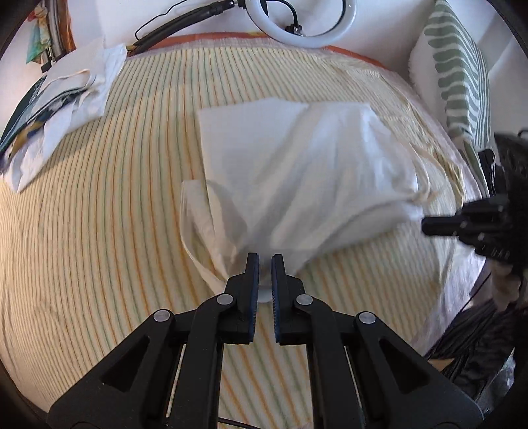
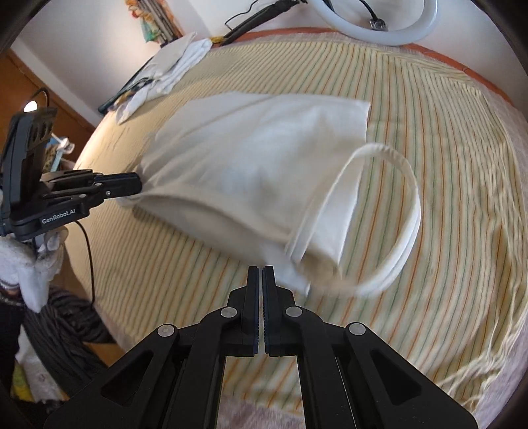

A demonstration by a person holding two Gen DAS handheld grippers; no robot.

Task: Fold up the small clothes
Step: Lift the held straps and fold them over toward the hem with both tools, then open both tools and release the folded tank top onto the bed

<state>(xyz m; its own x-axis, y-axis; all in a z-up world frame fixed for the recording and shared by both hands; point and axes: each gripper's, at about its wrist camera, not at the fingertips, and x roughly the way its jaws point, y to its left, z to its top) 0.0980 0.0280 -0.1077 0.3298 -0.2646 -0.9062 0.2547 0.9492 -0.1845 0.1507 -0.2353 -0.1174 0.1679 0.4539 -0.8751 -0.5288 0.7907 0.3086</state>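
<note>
A white garment (image 1: 297, 165) lies partly folded on the striped bedspread (image 1: 99, 214). My left gripper (image 1: 265, 260) is shut on its near corner, and cloth bunches between the pads. In the right wrist view the same garment (image 2: 250, 158) has a looped strap (image 2: 406, 211) at the right. My right gripper (image 2: 262, 274) is shut on the garment's near edge, which is blurred. The left gripper (image 2: 137, 186) shows at the garment's left end; the right gripper (image 1: 429, 226) shows at its right end.
A pile of white and printed clothes (image 1: 62, 109) lies at the far left corner of the bed. A ring light (image 1: 316, 23) and cables rest at the head. A green striped pillow (image 1: 458, 72) stands at the right. The bed edge (image 2: 109, 274) drops to the floor.
</note>
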